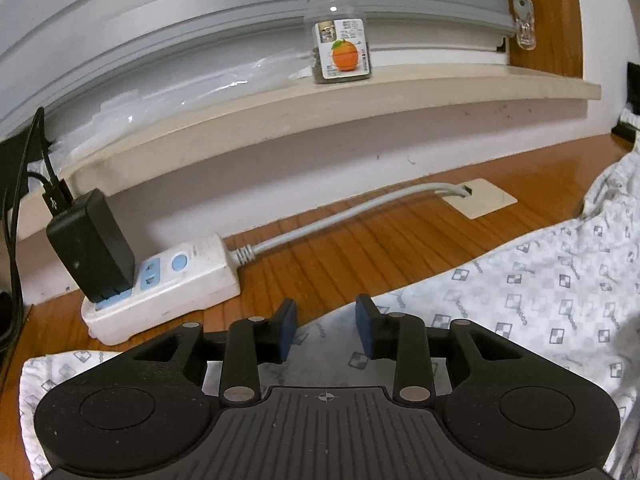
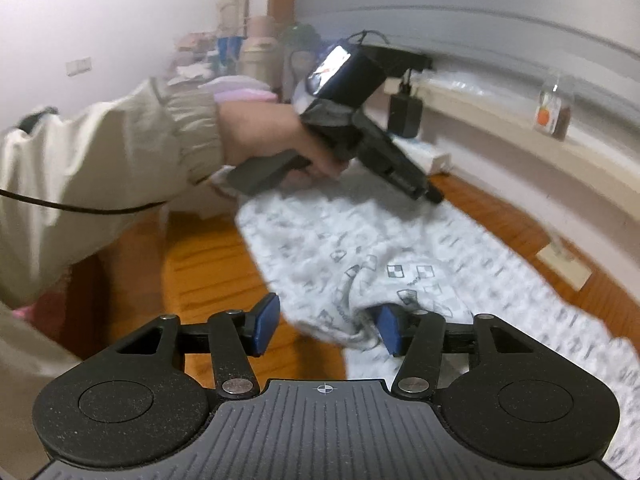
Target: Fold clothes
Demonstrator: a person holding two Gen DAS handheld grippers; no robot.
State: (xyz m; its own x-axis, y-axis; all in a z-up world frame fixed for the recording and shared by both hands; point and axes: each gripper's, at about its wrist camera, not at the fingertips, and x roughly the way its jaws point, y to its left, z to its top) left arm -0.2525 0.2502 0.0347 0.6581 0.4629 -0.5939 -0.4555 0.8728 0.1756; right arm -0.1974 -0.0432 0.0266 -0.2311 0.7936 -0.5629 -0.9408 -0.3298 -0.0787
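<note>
The left tool [image 1: 326,330] is held part open over the patterned garment [image 1: 540,288], nothing gripped; the right tool [image 2: 328,330] gapes wider, cloth bunched against one pad, not clamped.

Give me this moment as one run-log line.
step: fold clothes | garment: patterned white, spread on wooden floor | left gripper: open over garment edge, nothing held | right gripper: open, fold of garment at one pad
</note>
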